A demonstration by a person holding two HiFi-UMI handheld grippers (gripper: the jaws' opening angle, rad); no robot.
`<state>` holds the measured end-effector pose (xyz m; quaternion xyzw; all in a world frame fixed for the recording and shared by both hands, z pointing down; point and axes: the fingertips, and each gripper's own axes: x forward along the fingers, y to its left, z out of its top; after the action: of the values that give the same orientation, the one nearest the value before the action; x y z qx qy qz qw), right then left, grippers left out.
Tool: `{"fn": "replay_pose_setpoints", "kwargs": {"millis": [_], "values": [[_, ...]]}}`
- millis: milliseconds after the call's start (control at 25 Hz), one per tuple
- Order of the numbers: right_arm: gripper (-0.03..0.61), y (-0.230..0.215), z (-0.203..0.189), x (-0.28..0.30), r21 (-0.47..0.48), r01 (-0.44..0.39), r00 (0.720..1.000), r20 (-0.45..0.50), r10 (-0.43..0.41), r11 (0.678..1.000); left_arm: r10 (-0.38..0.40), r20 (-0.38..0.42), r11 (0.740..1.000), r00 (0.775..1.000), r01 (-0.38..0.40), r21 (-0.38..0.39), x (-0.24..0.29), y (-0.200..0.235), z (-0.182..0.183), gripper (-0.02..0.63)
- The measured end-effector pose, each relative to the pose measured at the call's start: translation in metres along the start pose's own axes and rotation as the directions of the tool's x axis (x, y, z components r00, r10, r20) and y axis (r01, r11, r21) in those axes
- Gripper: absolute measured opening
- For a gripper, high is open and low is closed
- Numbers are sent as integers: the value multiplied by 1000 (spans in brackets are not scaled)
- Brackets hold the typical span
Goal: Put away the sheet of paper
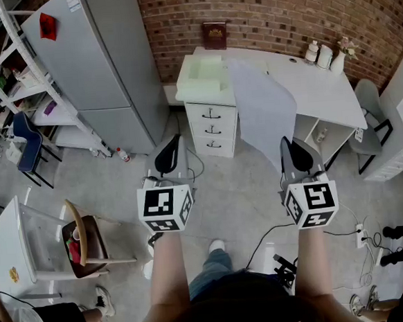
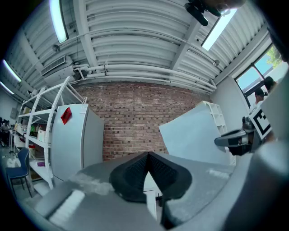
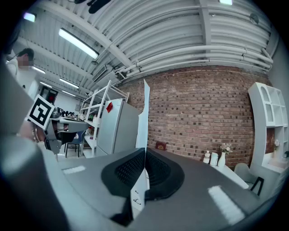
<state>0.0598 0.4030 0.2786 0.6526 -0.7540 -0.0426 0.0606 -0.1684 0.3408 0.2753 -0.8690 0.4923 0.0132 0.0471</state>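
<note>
The sheet of paper (image 1: 263,110) is large and pale grey-blue. It hangs in the air in front of the white desk (image 1: 321,88), and my right gripper (image 1: 294,149) is shut on its lower corner. In the right gripper view the sheet (image 3: 145,113) shows edge-on, pinched between the black pads of the right gripper (image 3: 144,151) and rising straight up. My left gripper (image 1: 168,156) is held level at the left, shut with nothing between its pads. The left gripper view shows the closed left gripper (image 2: 148,155), with the sheet (image 2: 194,135) off to its right.
The desk has a drawer unit (image 1: 213,128) with a pale foam block (image 1: 202,77) on top, and bottles and a small vase (image 1: 321,53) at its far corner. A grey cabinet (image 1: 103,60) stands to the left. A chair (image 1: 83,242), a white table (image 1: 10,241) and floor cables (image 1: 263,239) are nearby.
</note>
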Motion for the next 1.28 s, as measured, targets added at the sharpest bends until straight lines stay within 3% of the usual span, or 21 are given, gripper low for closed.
{"fn": "replay_pose_setpoints", "kwargs": {"millis": [640, 1280], "values": [[2, 5, -4, 84, 20, 74, 997, 16, -75, 997, -68, 19, 998, 998, 68, 7, 77, 65, -18, -2], [2, -32, -16, 188, 28, 65, 998, 1, -66, 997, -44, -16, 999, 999, 45, 5, 169, 102, -40, -2]]}}
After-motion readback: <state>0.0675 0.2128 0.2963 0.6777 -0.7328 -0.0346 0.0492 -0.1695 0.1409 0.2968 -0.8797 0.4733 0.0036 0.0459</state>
